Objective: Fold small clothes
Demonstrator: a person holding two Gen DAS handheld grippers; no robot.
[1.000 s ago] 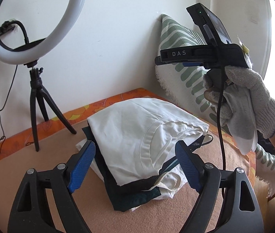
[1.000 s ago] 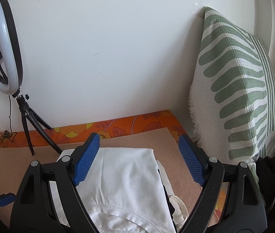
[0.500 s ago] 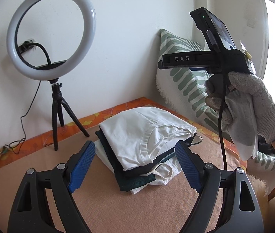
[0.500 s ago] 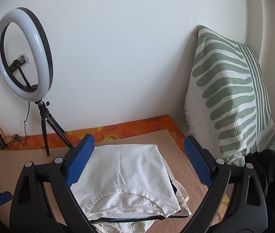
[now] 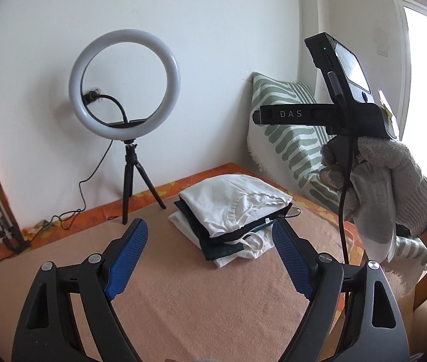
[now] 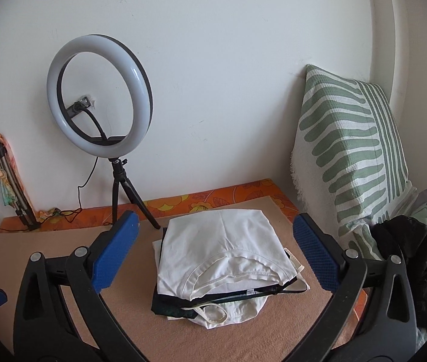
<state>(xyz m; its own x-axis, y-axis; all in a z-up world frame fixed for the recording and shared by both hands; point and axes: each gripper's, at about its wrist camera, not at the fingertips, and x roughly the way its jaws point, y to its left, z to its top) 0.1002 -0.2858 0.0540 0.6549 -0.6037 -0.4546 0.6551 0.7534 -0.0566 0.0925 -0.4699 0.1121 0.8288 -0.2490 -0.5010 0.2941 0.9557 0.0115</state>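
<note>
Right wrist view: folded clothes stack [image 6: 225, 259] between wide-spread right tool [image 6: 213, 256] fingers.

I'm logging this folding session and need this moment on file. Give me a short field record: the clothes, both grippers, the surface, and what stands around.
clothes: folded stack, white garment on top, dark one under it
left gripper: open, holding nothing, apart from the stack
right gripper: open, holding nothing, above the stack
right hand: gloved, gripping the handle
surface: tan mat over orange floral cloth
behind: ring light on tripod
right side: green-striped pillow, dark clothing
</note>
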